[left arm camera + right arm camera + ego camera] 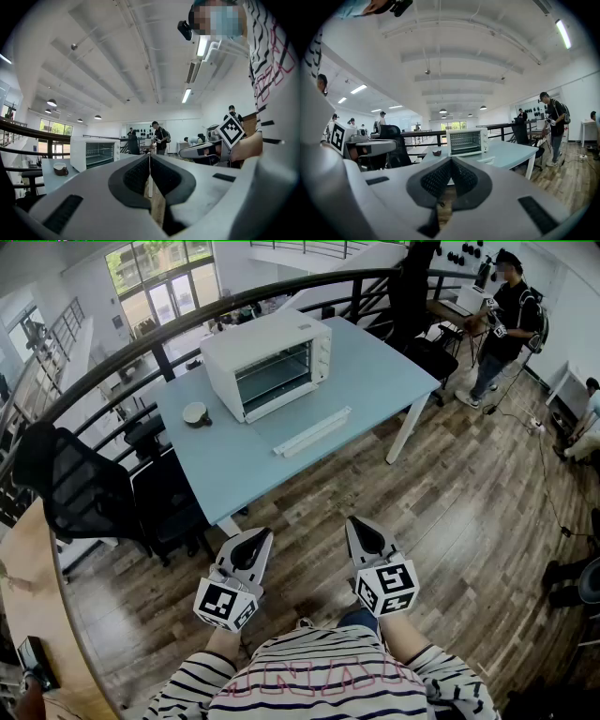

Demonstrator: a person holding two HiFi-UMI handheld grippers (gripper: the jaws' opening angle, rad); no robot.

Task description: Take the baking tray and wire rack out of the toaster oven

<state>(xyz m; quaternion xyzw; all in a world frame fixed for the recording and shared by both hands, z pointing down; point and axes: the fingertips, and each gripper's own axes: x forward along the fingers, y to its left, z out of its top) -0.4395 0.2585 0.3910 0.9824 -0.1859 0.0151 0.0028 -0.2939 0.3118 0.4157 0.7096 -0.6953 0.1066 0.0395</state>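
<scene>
White toaster oven (270,364), wire rack (274,374) behind its glass, stood on pale-blue table (375,381), well apart from left gripper (251,542) and right gripper (364,531), both empty, jaws pressed together.

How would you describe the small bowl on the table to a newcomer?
Find the pale blue table with the white toaster oven. Left of it in the head view sits a small brown bowl, the only round thing there.

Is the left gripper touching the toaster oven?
No, the left gripper is over the floor, short of the table bearing the toaster oven.
</scene>
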